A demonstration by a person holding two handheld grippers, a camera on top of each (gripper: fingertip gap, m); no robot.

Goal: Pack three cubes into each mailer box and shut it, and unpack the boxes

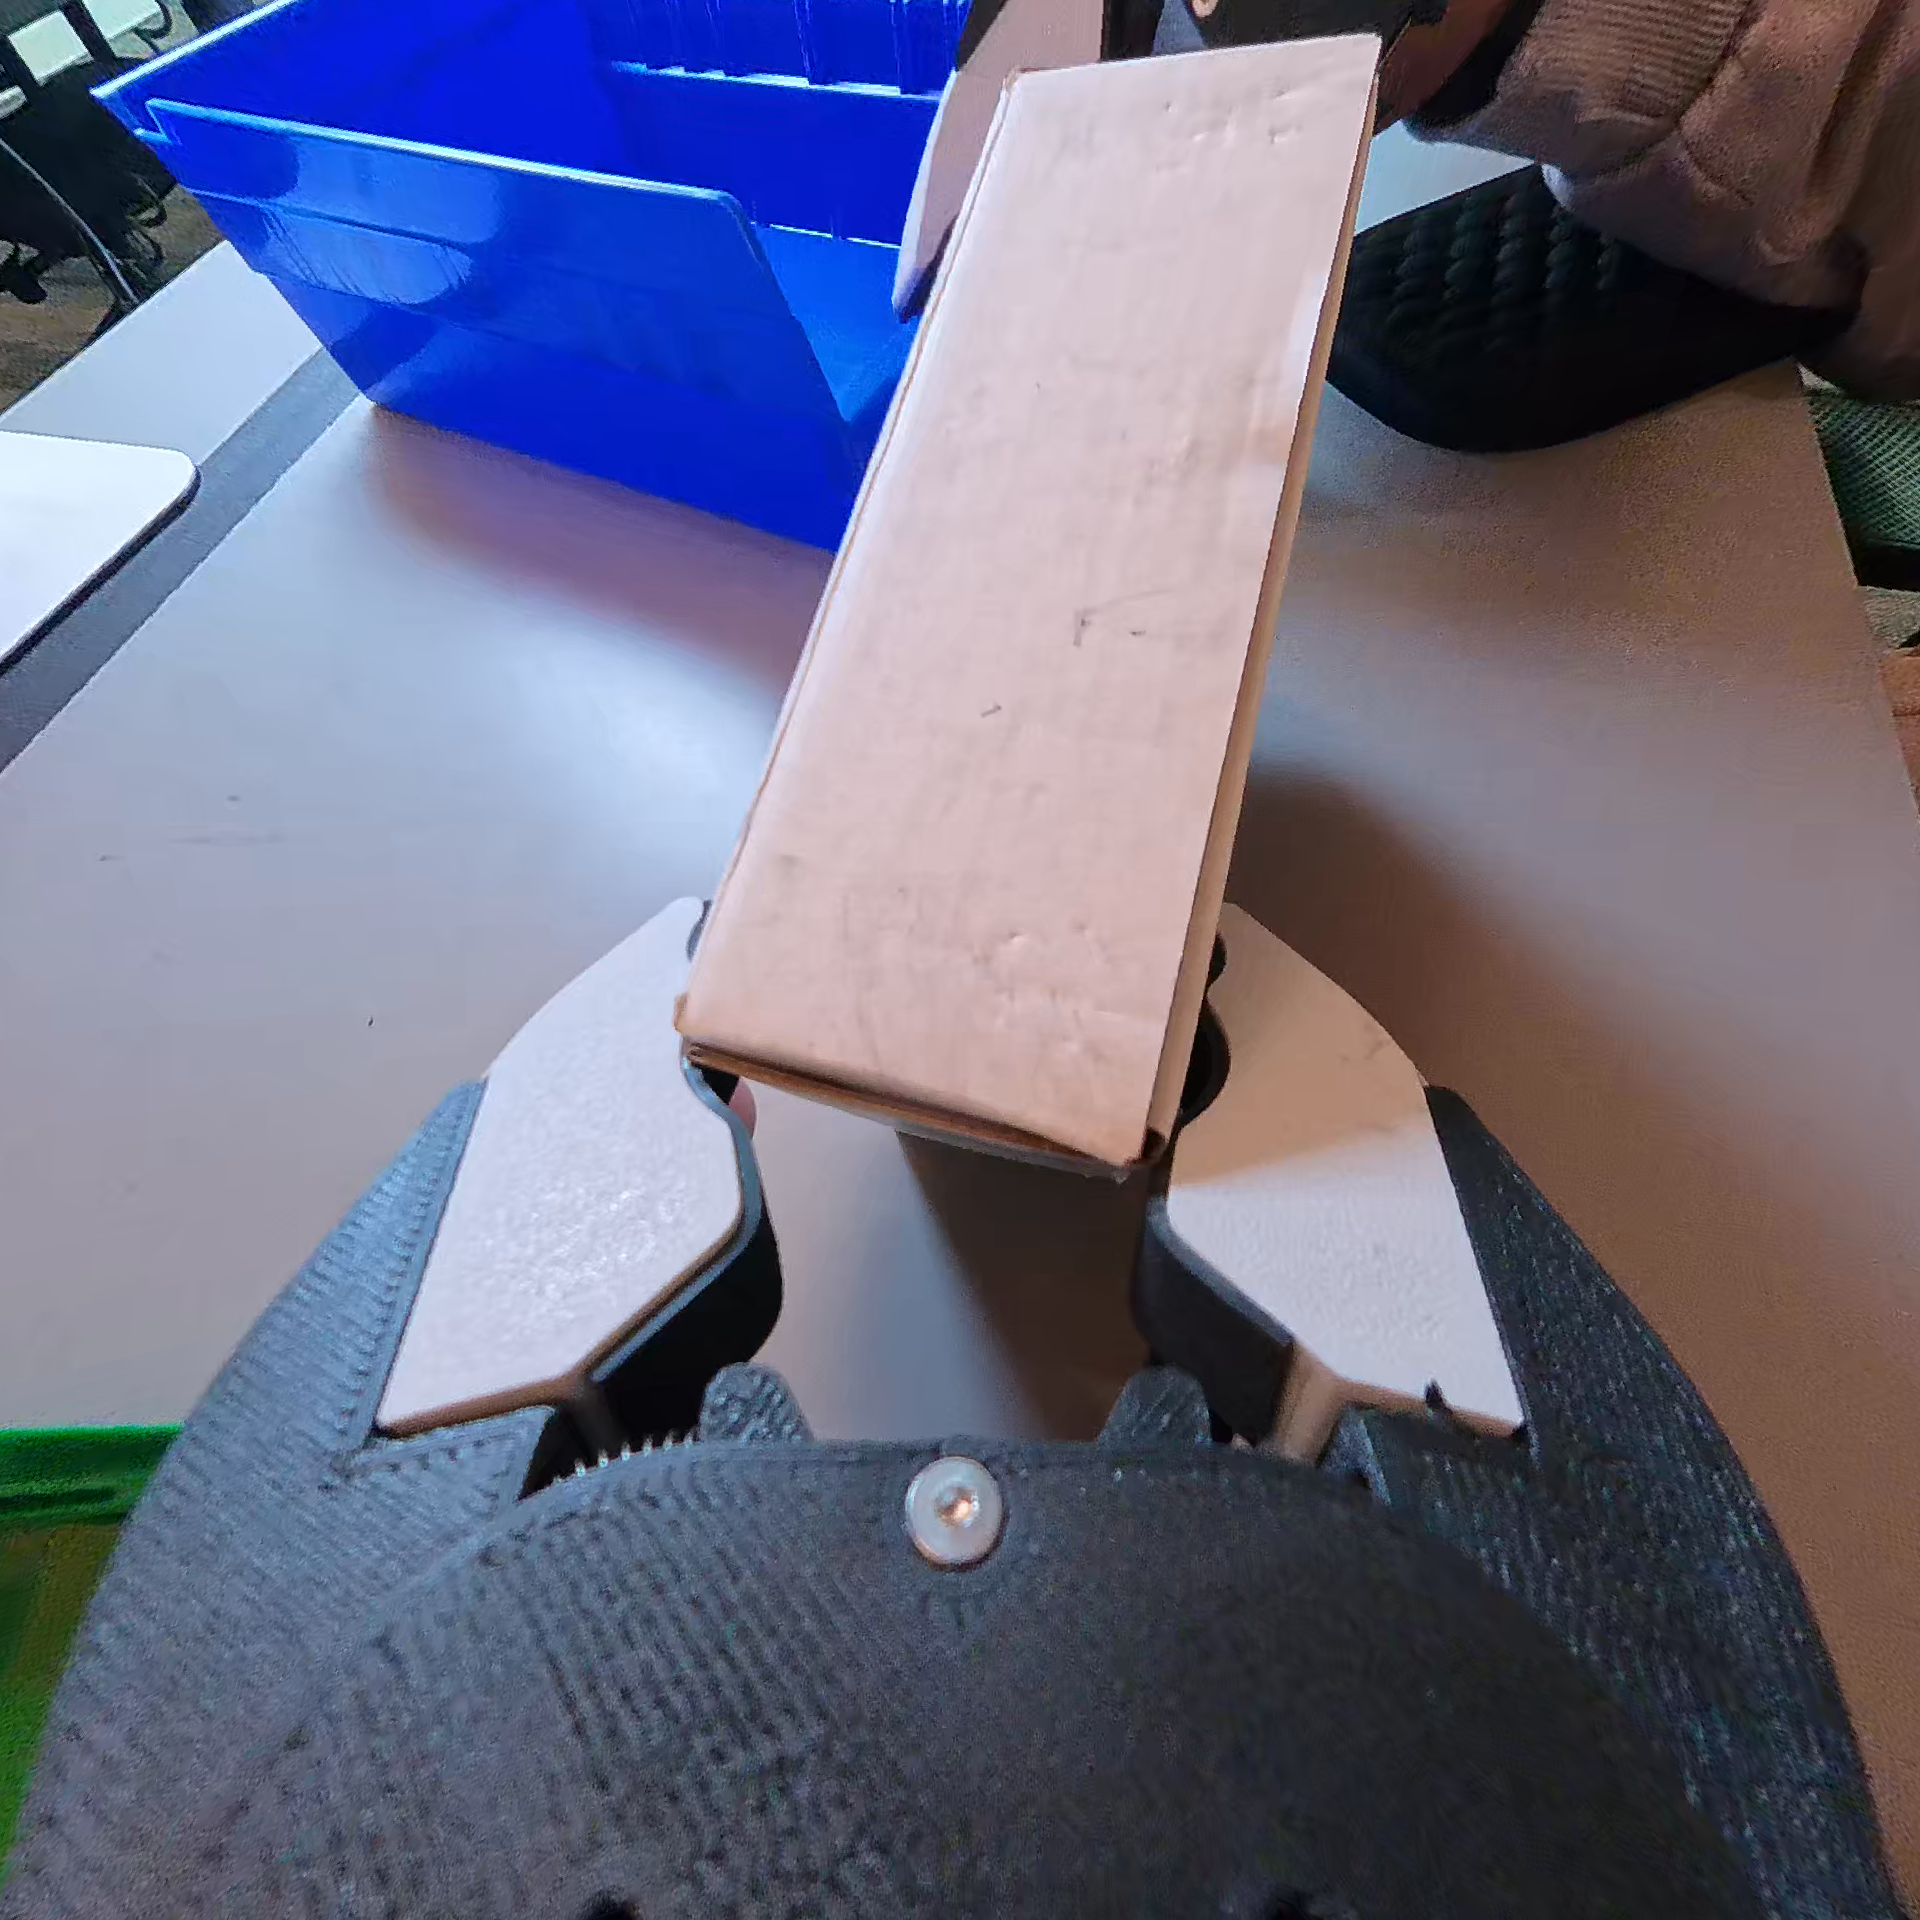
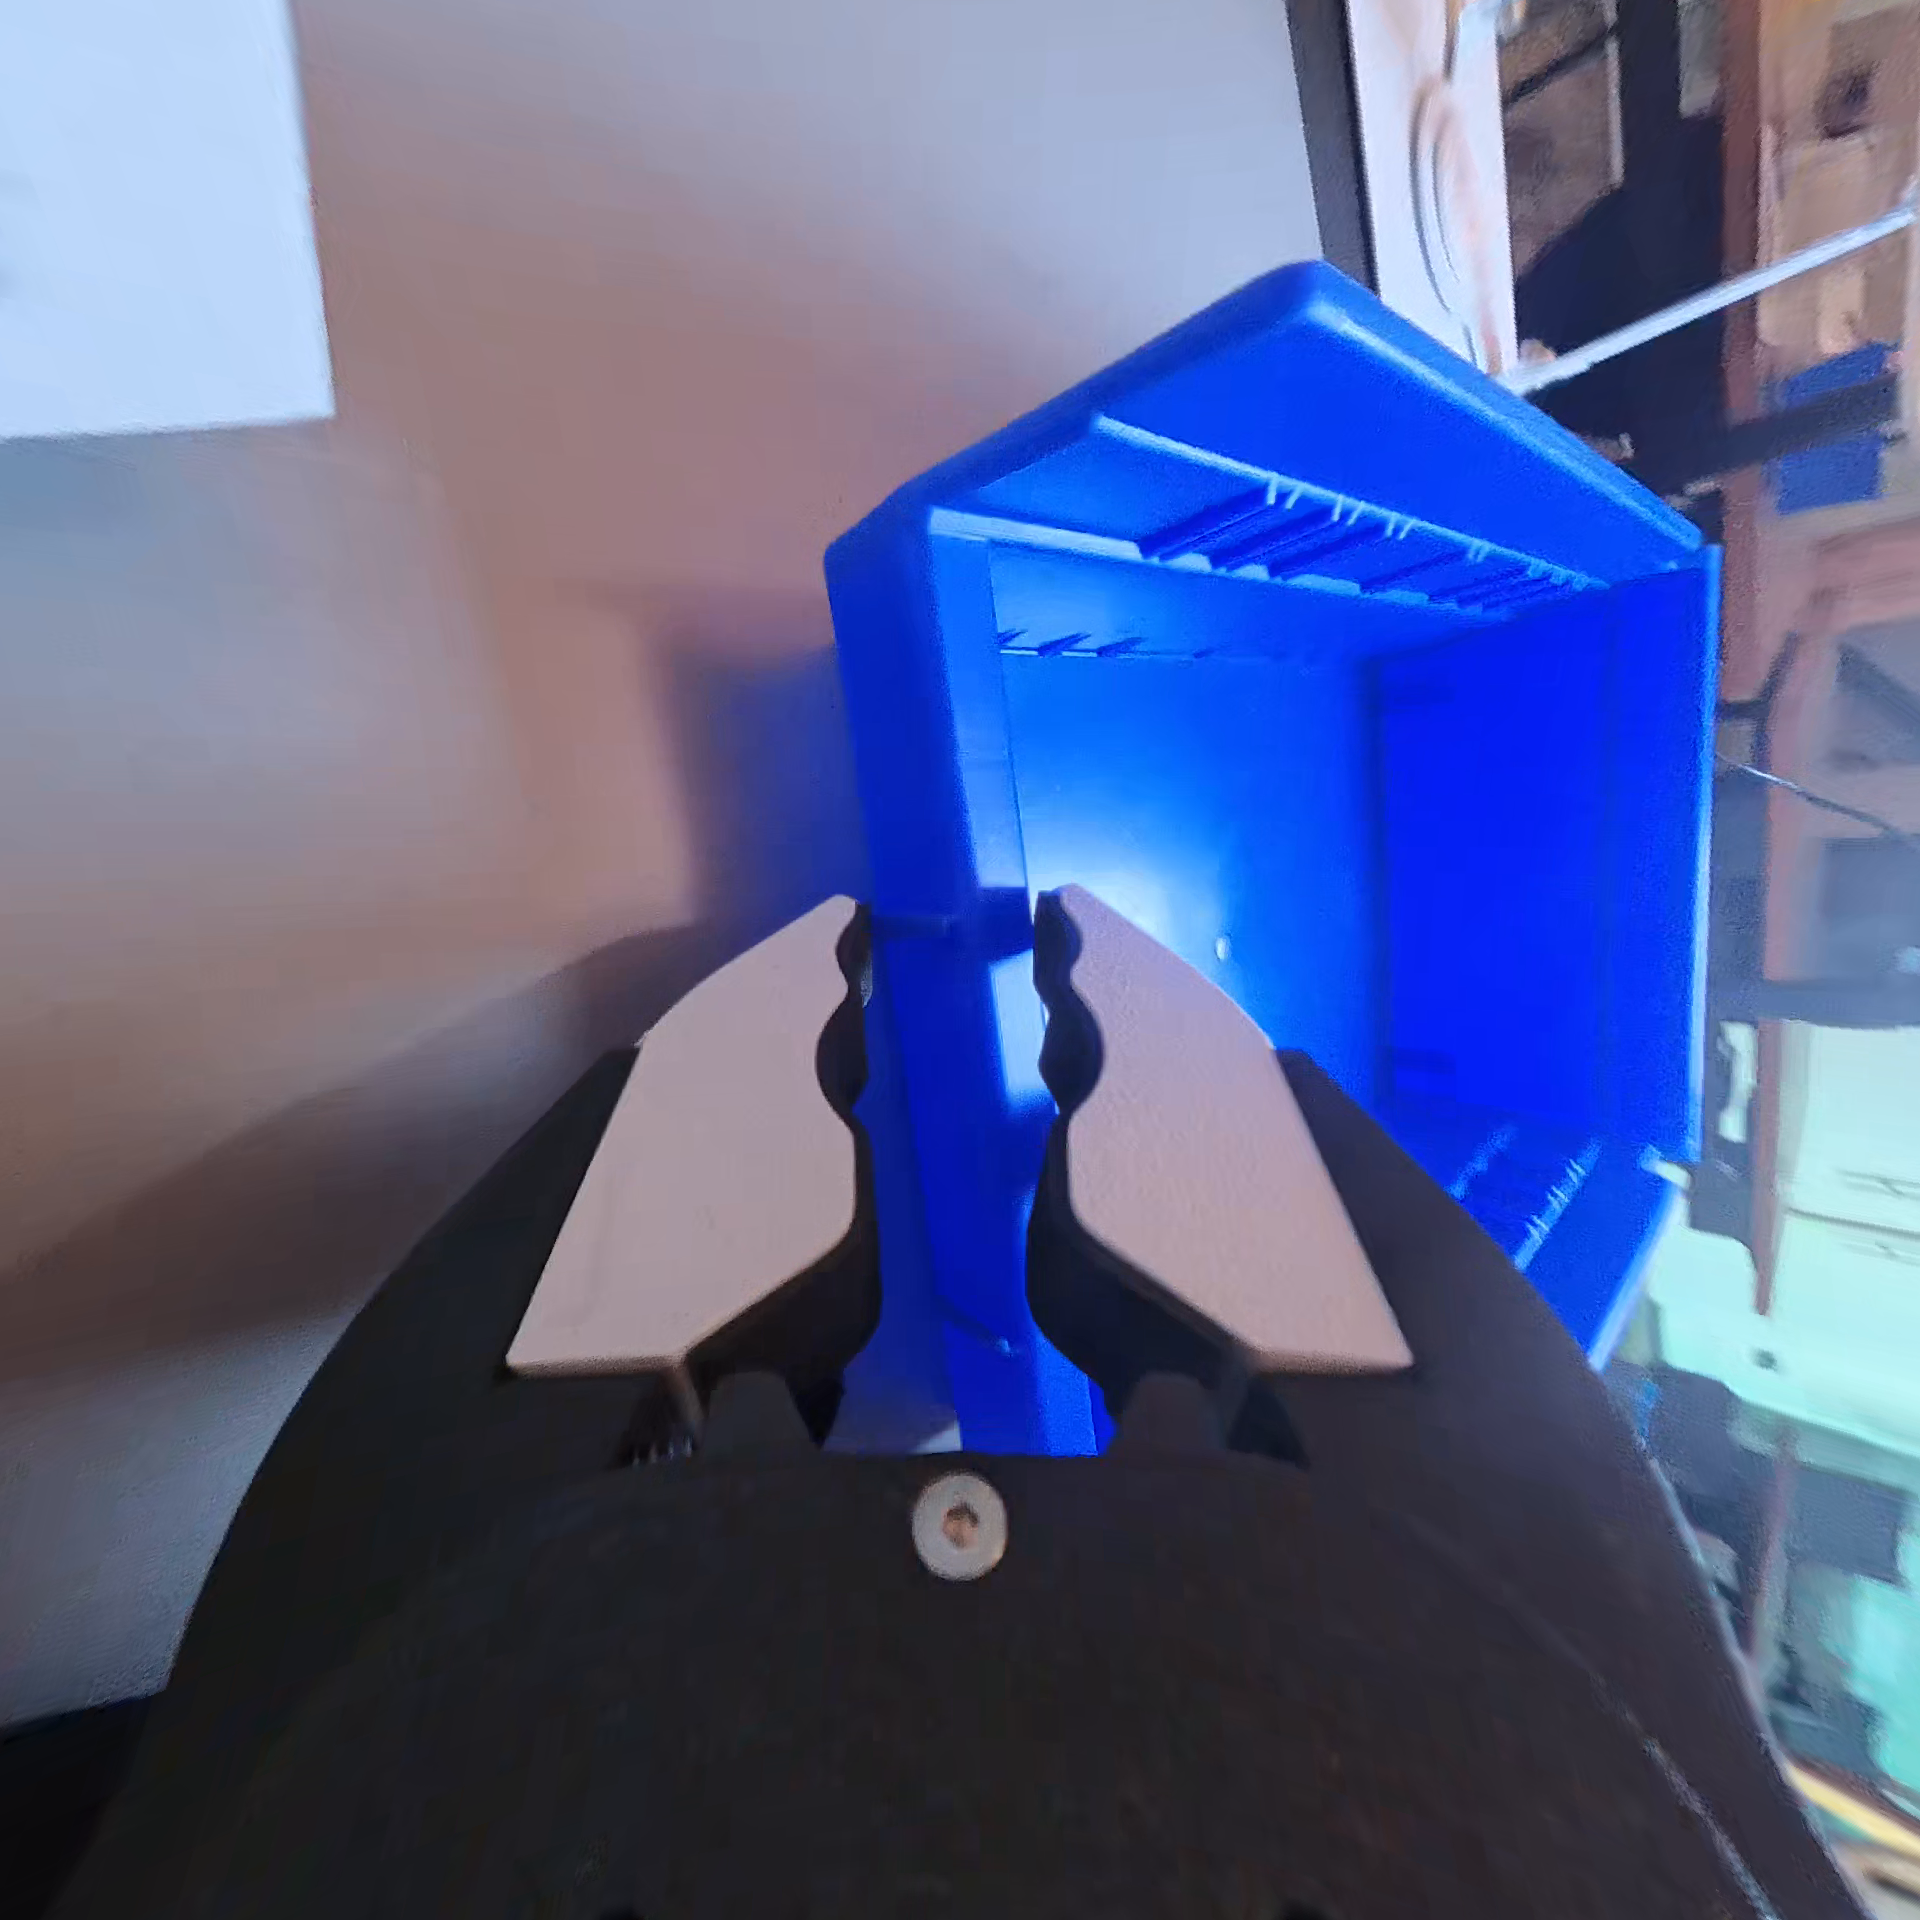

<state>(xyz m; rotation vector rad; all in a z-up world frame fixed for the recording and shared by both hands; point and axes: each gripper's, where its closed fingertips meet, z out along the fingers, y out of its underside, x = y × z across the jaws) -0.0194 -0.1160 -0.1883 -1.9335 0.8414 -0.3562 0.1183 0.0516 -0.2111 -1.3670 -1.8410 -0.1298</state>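
My left gripper [image 1: 956, 987] is shut on the near end of a closed brown cardboard mailer box [image 1: 1049, 582]. It holds the box above the table, with the far end pointing away past the blue bin [image 1: 540, 281]. No cubes are in view. In the right wrist view my right gripper [image 2: 951, 935] has its fingers on either side of the blue bin's side wall [image 2: 935, 1039] and is closed against it. The bin's inside [image 2: 1195, 810] looks empty. This view is rolled sideways and blurred.
The grey table [image 1: 416, 831] runs left and forward. A white panel [image 1: 73, 520] lies at its left edge and something green [image 1: 52, 1538] at lower left. A person's sleeve [image 1: 1714, 156] and a black textured part [image 1: 1507, 312] are at the upper right. The tips of one gripper are about 25 cm away from the tips of the other.
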